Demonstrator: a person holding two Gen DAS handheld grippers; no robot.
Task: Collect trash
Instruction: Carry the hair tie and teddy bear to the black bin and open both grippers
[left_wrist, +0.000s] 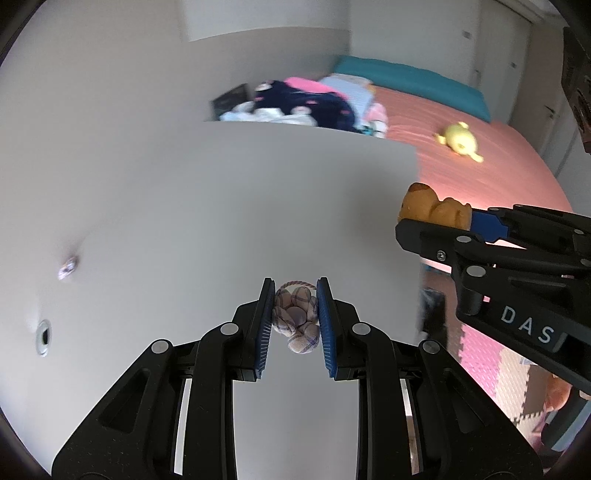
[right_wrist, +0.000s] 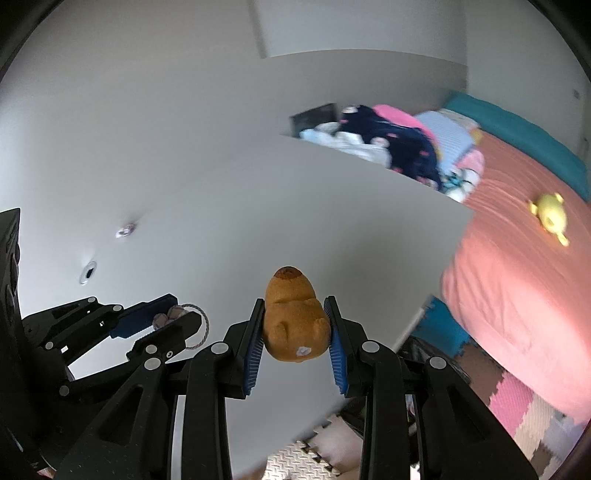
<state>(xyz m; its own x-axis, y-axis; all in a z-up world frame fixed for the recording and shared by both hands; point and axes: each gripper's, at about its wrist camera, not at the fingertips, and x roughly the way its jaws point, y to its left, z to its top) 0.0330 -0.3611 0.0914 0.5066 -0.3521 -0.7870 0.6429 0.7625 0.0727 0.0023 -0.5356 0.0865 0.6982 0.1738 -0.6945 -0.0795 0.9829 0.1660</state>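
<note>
Both grippers carrying small toys over the white tabletop (left_wrist: 184, 206)

The left gripper (left_wrist: 294, 317) is pinching a checked fabric knot with a cord loop (left_wrist: 295, 317), the right gripper (right_wrist: 296, 332) a brown plush animal (right_wrist: 295, 325); the soft plush is likely slipping out.

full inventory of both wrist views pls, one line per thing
plaid plush: 1, pale lilac check with cord loop, clamped in left gripper above table
brown plush: 1, tan-brown, clamped in right gripper above table
table: 1, white
wrapper scrap: 1, pale purple, table's left side
cable grommet: 1, silver, in tabletop near the scrap
bed: 1, salmon cover, teal pillow, beyond table
yellow plush: 1, on bed
clothes pile: 1, navy, pink, white, behind table
foam floor mats: pink, cream, brown, floor
left gripper: black, blue pads, shut
right gripper: same, shut
</note>
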